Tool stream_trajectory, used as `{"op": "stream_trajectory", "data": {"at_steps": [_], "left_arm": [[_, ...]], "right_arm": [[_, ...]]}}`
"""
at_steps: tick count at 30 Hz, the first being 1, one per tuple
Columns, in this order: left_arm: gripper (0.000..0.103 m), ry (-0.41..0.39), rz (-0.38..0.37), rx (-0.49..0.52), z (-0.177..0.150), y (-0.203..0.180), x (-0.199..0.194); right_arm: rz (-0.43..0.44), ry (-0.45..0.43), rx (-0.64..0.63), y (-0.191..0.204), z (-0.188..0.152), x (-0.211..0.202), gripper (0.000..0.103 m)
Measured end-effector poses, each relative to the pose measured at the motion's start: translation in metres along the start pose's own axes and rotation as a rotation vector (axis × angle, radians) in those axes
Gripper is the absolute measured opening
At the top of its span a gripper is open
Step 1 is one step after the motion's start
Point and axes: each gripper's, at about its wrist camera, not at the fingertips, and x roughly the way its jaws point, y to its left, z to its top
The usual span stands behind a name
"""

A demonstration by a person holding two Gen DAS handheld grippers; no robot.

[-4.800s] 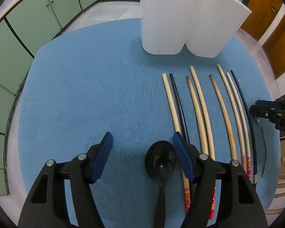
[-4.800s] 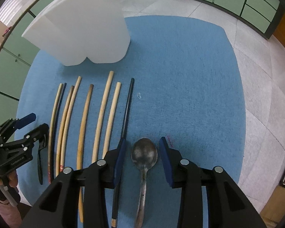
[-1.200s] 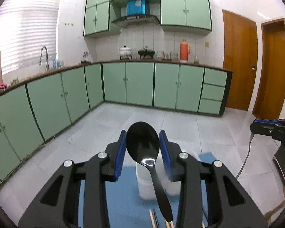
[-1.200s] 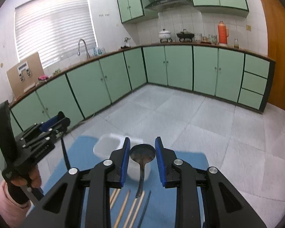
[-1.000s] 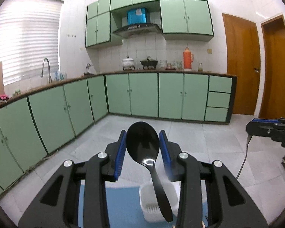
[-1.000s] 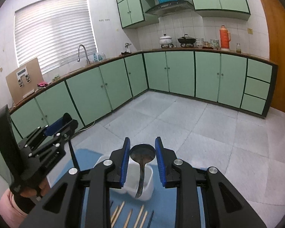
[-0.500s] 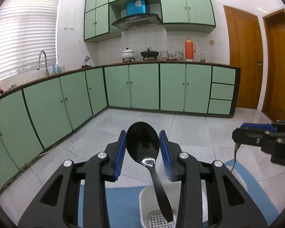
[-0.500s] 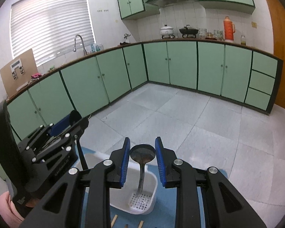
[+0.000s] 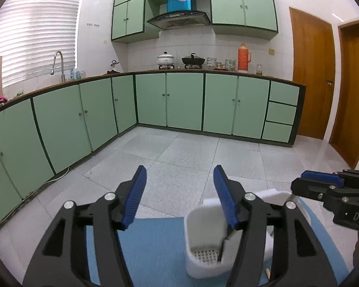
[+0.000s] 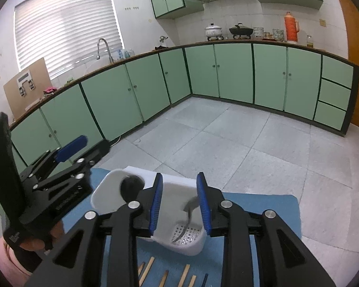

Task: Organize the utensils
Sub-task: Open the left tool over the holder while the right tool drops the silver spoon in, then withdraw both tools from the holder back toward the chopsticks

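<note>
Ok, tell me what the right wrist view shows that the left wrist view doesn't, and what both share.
Only the right wrist view shows the round black plastic spoon bowl in the holder's left compartment, the blurred metal spoon in its right compartment, just let go as the right gripper opened, and the wooden chopstick tips on the mat.

Only the left wrist view shows the two brown wooden doors.

Both show the white plastic two-compartment utensil holder, the blue mat, the green cabinets, and the left gripper, freshly opened and empty.

White plastic holder [image 10: 193, 248], metal spoon [image 10: 187, 217], cloth mat [image 9: 155, 244].
</note>
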Motion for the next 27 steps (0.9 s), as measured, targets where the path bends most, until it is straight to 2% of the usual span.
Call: {"op": "stream_trajectory", "data": {"at_steps": [2,6,8,11,17,24,27], "left_arm": [[0.063,-0.003,0.004,-0.008,-0.001,0.003,-0.013],[0.074,-0.003,0.011,-0.021,-0.011,0.009,-0.045],[0.079,0.017,0.016,-0.025,-0.021,0.012,-0.062],[0.085,0.06,0.014,-0.035,-0.04,0.016,-0.086],[0.09,0.19,0.006,-0.038,-0.091,0.02,-0.129],[0.09,0.301,0.008,-0.032,-0.14,0.02,-0.169],[0.09,0.329,0.019,-0.026,-0.156,0.019,-0.18]], "right_arm": [[-0.024,-0.022,0.0,0.0,-0.004,-0.014,0.05],[-0.047,-0.043,-0.008,0.001,-0.019,-0.04,0.06],[-0.058,-0.059,-0.007,0.003,-0.032,-0.058,0.073],[-0.079,-0.077,-0.02,0.007,-0.053,-0.081,0.084],[-0.104,-0.021,-0.02,0.017,-0.112,-0.117,0.09],[-0.095,0.1,0.046,0.022,-0.175,-0.135,0.09],[-0.108,0.134,0.067,0.022,-0.199,-0.143,0.085]]}}
